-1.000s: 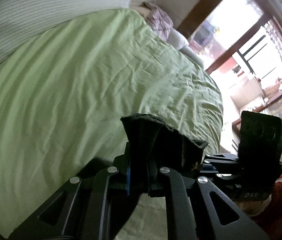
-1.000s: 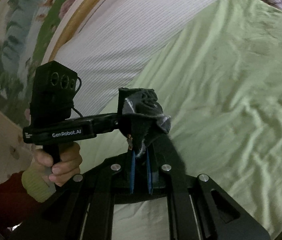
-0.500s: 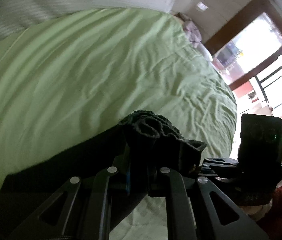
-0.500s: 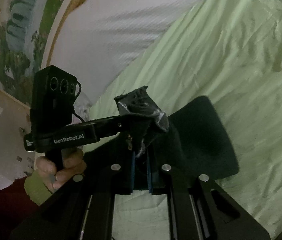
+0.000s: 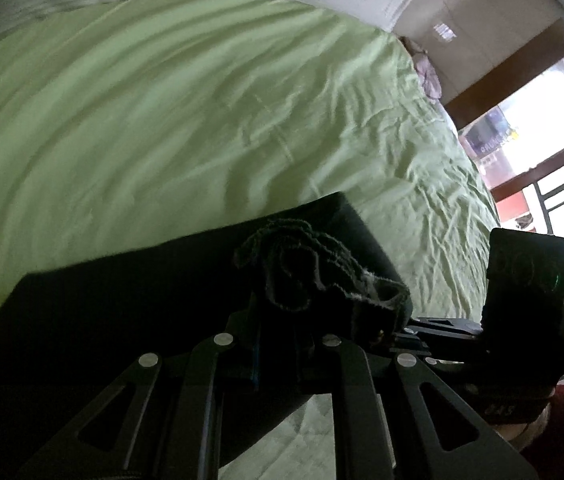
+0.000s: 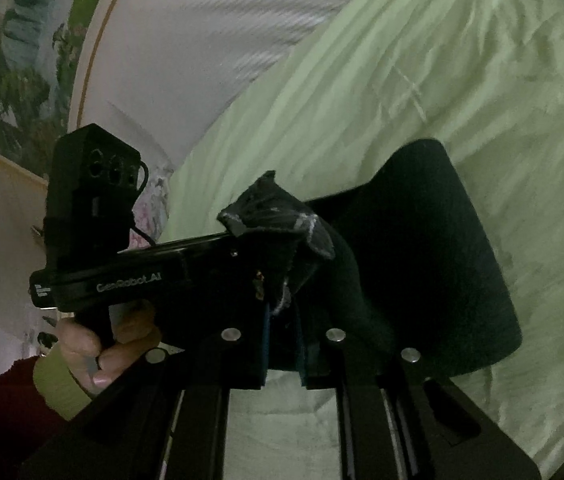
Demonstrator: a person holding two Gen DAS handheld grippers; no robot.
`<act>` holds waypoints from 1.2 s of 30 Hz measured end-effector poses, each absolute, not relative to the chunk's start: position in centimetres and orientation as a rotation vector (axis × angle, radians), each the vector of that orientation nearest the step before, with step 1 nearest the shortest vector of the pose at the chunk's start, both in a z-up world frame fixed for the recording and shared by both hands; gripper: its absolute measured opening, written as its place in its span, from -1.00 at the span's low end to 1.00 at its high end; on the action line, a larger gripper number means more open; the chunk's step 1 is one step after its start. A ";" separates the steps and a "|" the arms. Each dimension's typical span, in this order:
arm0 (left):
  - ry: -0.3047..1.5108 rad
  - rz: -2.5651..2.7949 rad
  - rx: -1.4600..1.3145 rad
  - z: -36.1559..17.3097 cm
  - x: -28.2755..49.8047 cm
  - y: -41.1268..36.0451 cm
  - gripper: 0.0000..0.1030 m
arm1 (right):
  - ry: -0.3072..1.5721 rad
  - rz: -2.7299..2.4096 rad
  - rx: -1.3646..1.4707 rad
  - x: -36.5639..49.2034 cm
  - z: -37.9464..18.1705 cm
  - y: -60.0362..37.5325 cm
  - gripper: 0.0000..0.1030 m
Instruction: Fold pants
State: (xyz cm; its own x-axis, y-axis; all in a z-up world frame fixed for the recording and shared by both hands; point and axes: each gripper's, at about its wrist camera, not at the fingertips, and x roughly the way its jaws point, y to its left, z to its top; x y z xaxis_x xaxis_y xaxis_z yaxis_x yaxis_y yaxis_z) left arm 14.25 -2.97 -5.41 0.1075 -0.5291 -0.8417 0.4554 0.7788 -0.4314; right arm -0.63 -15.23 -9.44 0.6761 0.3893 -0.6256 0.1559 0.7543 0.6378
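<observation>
more black fleecy pants (image 5: 130,304) outspread

1. One pair of black pants (image 6: 421,264), dark mass across centre and right of the right wrist frame, lower left and centre of the left wrist frame (image 5: 130,312)
2. Two grippers: left gripper (image 5: 278,344) at bottom centre of its own frame, right gripper (image 6: 282,344) at bottom centre of its own, each clamped on a bunched edge of the pants
3. One green bedsheet (image 5: 162,120), filling the upper left and middle of the left wrist frame
4. One framed landscape painting (image 6: 22,80), upper left of the right wrist frame
5. One window (image 5: 541,128), right edge of the left wrist frame
6. One bare hand (image 6: 102,340), lower left of the right wrist frame
</observation>
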 end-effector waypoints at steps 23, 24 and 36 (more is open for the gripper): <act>1.228 -0.272 -0.346 -5.8 8.2 9.9 -0.64 | 0.969 0.253 0.621 2.3 -11.0 -10.6 -0.16; 1.221 -0.255 -0.360 -5.6 7.9 10.7 -0.59 | 0.968 0.267 0.619 2.5 -10.9 -10.4 -0.16; 1.190 -0.063 -0.535 -5.7 4.0 18.4 -0.51 | 0.991 0.387 0.505 5.6 -9.2 -5.6 -0.13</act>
State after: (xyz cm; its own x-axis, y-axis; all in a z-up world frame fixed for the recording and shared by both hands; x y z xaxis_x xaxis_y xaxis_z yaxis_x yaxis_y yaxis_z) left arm 3.97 18.38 -5.70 0.3857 -0.3221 -0.8645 -0.2288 0.8744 -0.4279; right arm 5.59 -5.59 -9.16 0.4964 0.5265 -0.6902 -0.0812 0.8198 0.5669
